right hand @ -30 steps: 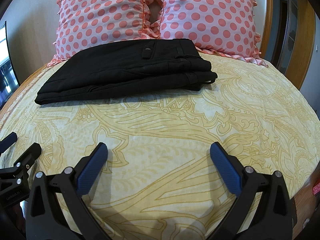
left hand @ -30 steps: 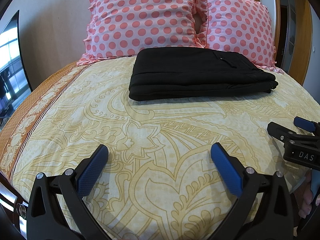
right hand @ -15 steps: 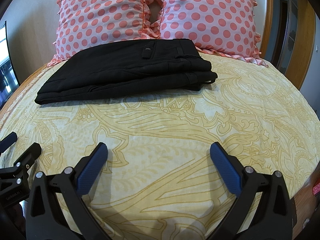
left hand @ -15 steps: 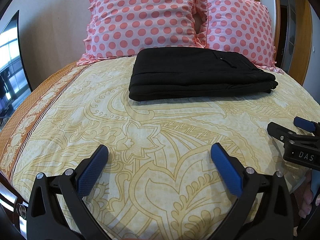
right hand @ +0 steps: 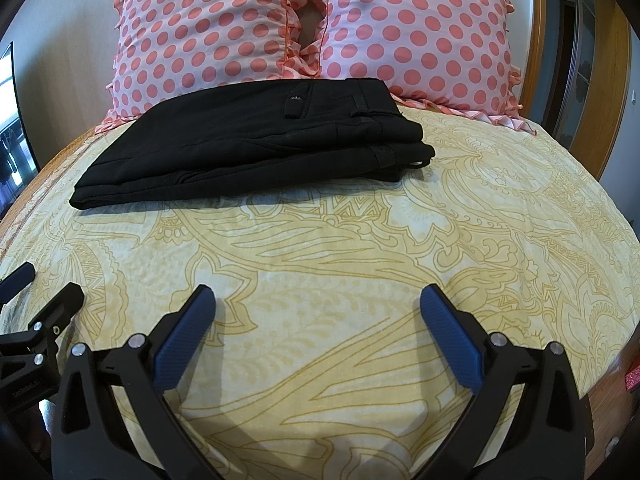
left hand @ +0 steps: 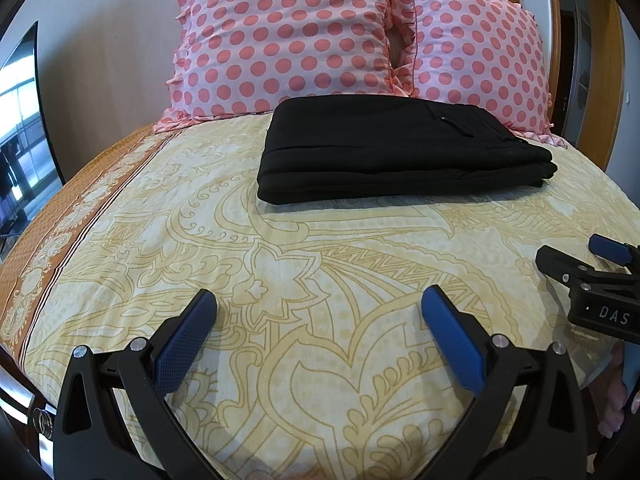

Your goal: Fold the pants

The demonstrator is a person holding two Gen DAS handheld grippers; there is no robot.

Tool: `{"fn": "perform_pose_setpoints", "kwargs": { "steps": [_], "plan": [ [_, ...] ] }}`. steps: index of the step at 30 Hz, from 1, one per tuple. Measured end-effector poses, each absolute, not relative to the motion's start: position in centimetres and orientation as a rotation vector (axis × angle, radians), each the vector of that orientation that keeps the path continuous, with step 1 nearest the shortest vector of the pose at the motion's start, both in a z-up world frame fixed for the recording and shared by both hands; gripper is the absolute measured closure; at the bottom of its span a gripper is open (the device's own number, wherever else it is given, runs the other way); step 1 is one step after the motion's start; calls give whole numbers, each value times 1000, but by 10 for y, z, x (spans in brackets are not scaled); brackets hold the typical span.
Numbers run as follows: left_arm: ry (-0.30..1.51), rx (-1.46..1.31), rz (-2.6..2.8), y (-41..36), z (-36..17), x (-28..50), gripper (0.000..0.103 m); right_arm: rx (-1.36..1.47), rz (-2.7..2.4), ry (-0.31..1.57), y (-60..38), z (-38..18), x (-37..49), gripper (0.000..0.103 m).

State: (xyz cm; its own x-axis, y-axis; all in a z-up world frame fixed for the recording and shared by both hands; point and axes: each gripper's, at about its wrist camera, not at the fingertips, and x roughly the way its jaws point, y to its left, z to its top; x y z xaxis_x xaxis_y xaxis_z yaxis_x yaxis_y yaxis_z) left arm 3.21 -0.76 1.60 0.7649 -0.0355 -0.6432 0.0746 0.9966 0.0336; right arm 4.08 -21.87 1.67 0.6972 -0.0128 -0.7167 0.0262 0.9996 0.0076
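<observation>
Black pants (left hand: 392,148) lie folded in a flat rectangular stack on the yellow patterned bedspread (left hand: 304,264), just in front of the pillows. They also show in the right wrist view (right hand: 256,144), waistband to the right. My left gripper (left hand: 318,300) is open and empty, hovering over the bedspread near the bed's front edge, well short of the pants. My right gripper (right hand: 316,298) is open and empty, likewise near the front edge. Each gripper shows at the side of the other's view: the right one (left hand: 592,276), the left one (right hand: 36,308).
Two pink polka-dot pillows (left hand: 288,36) (right hand: 416,32) lean against the wall at the bed's head. A wooden headboard frame (right hand: 600,80) rises at the right. A dark screen (left hand: 24,120) stands left of the bed. The bedspread has an orange border (left hand: 60,216) along its left side.
</observation>
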Motion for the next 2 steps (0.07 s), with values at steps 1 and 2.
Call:
{"fn": "perform_pose_setpoints", "kwargs": {
  "steps": [1,2],
  "plan": [
    [704,57,-59,-8,16,33,1,18,-22,799,-219,17,41,2],
    [704,58,-58,-8,16,33,1,18,-22,799,-219,17,41,2]
  ]
}}
